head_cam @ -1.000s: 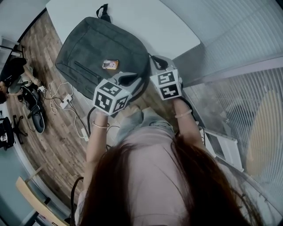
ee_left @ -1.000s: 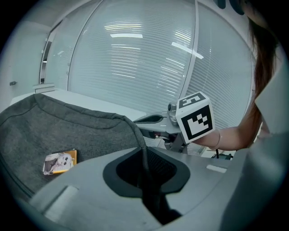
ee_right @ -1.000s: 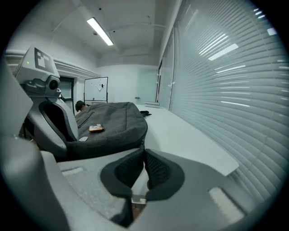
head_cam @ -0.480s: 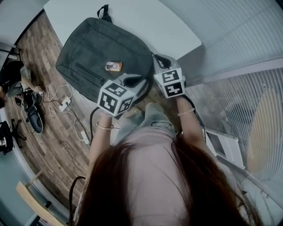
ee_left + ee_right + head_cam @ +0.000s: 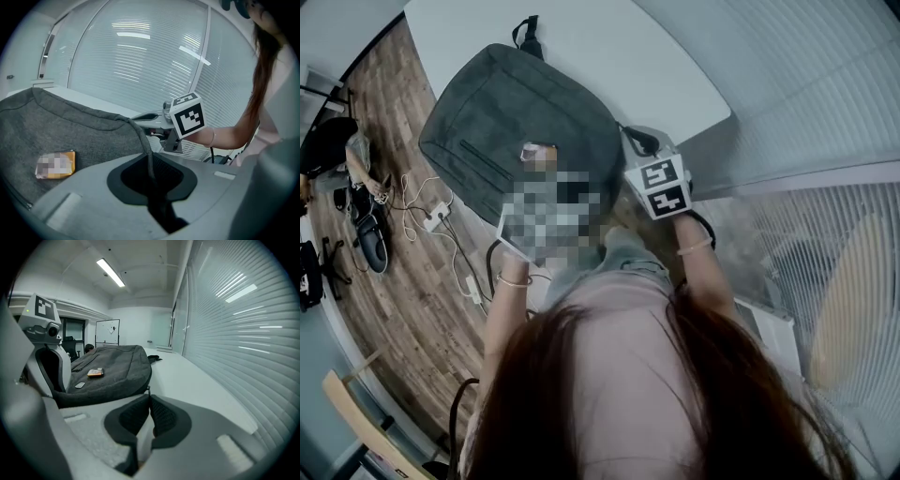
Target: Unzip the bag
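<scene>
Head view: the grey bag (image 5: 520, 112) lies flat on the white table (image 5: 619, 47). Left gripper view — the left gripper (image 5: 151, 171) pinches a ridge of the bag's fabric. Right gripper view — the right gripper (image 5: 149, 399) is closed on a thin pull (image 5: 148, 390) at the bag's corner.
</scene>
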The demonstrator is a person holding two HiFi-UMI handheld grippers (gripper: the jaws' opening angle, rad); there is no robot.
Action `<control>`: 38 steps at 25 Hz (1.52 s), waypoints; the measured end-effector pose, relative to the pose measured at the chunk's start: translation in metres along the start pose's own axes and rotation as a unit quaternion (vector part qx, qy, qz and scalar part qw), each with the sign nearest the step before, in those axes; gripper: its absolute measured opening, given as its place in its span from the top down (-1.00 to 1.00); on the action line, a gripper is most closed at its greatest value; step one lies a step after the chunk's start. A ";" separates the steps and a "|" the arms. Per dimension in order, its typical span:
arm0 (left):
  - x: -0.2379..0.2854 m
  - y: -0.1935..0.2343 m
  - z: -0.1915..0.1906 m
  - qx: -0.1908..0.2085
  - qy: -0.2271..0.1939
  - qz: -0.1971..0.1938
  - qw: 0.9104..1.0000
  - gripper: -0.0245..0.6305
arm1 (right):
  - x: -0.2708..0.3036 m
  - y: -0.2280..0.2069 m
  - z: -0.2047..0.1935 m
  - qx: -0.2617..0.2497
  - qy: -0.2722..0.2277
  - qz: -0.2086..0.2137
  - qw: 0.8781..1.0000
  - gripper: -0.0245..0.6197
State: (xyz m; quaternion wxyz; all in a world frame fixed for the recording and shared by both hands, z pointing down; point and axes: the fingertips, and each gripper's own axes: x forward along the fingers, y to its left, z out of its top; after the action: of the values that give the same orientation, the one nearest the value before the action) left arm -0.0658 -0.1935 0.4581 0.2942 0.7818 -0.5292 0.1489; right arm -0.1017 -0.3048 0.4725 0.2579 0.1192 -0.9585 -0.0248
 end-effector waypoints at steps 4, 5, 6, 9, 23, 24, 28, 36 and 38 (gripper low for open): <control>0.002 0.002 -0.001 0.001 0.002 0.000 1.000 0.80 | 0.007 -0.002 0.001 -0.008 -0.002 0.015 1.000 0.89; 0.002 0.002 -0.001 0.001 0.002 0.000 1.000 0.80 | 0.009 -0.003 0.002 -0.010 -0.002 0.018 1.000 0.89; 0.002 0.003 -0.002 0.001 0.002 0.000 1.000 0.80 | 0.010 -0.003 0.003 -0.012 -0.002 0.021 1.000 0.89; 0.003 0.002 -0.002 0.002 0.001 0.001 1.000 0.80 | 0.014 -0.006 0.005 -0.018 -0.004 0.029 0.999 0.89; 0.003 0.001 -0.002 0.005 -0.008 0.001 1.000 0.80 | 0.029 -0.011 0.015 -0.046 -0.007 0.064 0.997 0.89; 0.003 0.001 -0.002 0.005 -0.008 0.001 1.000 0.80 | 0.030 -0.011 0.015 -0.047 -0.007 0.067 0.997 0.89; 0.004 0.003 -0.003 0.007 -0.010 0.002 1.000 0.80 | 0.038 -0.013 0.018 -0.054 -0.009 0.077 0.996 0.89; 0.005 0.003 -0.003 0.008 -0.010 0.004 1.000 0.80 | 0.048 -0.015 0.025 -0.069 -0.013 0.095 0.993 0.89; 0.004 0.002 -0.004 0.008 -0.011 0.004 1.000 0.80 | 0.051 -0.015 0.027 -0.074 -0.014 0.099 0.992 0.89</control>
State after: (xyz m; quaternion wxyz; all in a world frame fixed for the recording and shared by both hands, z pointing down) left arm -0.0660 -0.1950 0.4643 0.2816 0.7838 -0.5339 0.1459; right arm -0.1546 -0.3316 0.4719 0.2541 0.0035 -0.9645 -0.0718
